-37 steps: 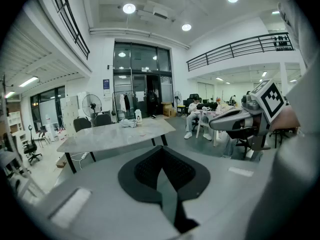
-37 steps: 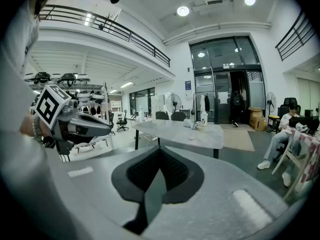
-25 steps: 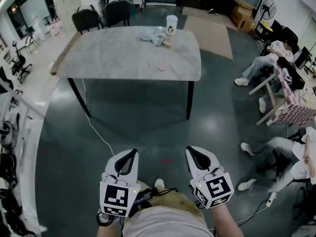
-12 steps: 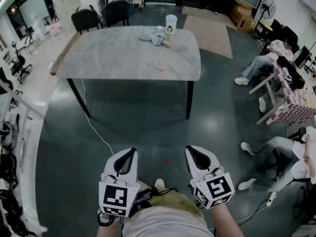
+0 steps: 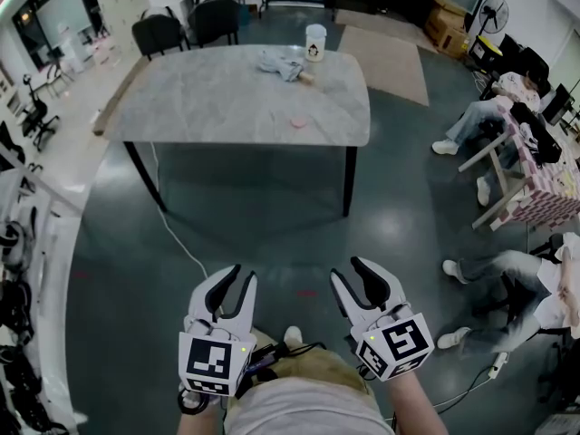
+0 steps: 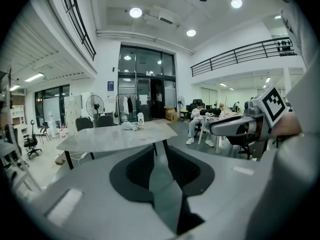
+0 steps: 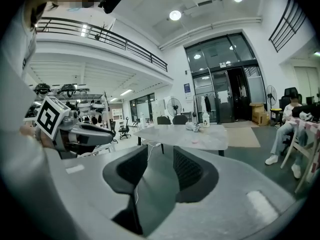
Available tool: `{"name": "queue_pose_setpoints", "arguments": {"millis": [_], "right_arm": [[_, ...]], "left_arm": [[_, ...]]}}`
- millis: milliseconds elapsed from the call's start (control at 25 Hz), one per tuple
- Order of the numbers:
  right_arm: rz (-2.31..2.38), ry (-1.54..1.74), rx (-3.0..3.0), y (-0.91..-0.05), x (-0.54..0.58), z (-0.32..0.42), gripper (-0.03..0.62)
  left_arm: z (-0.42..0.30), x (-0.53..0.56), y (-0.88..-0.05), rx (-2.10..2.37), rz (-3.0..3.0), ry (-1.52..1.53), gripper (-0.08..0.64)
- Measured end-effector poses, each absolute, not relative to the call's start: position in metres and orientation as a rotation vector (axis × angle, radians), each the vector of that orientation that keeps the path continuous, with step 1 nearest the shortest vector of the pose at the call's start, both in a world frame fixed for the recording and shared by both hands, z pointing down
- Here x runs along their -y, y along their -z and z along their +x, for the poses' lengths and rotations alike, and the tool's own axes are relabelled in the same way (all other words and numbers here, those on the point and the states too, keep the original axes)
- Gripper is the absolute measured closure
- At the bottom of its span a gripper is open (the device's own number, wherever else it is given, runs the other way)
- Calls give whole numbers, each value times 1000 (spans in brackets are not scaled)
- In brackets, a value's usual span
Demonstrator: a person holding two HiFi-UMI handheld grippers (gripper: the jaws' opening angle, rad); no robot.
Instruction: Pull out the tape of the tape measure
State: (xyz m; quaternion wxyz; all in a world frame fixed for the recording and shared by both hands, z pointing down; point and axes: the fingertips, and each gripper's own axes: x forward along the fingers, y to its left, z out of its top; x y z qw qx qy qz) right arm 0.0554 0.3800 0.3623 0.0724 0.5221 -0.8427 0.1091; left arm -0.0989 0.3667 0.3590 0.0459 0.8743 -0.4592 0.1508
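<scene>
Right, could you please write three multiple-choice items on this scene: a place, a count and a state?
1. Where is the small pink disc? A. on the floor B. on the grey table, near its front edge C. on a chair
2. How many black chairs stand beyond the table's far side? A. one B. two C. four
3. How do the jaws of the left gripper stand? A. shut together B. shut on the disc C. apart, empty
1 B: the disc lies on the tabletop. 2 B: two seats show side by side there. 3 C: the jaws have just been opening, nothing between them.
</scene>
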Motion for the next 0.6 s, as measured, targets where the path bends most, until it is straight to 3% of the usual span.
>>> {"name": "queue_pose_setpoints", "arguments": {"millis": [600], "right_arm": [[1570, -317, 2540, -362, -364, 61, 425]], "left_arm": [[-93, -353, -352, 1417, 2682, -443, 472]]}}
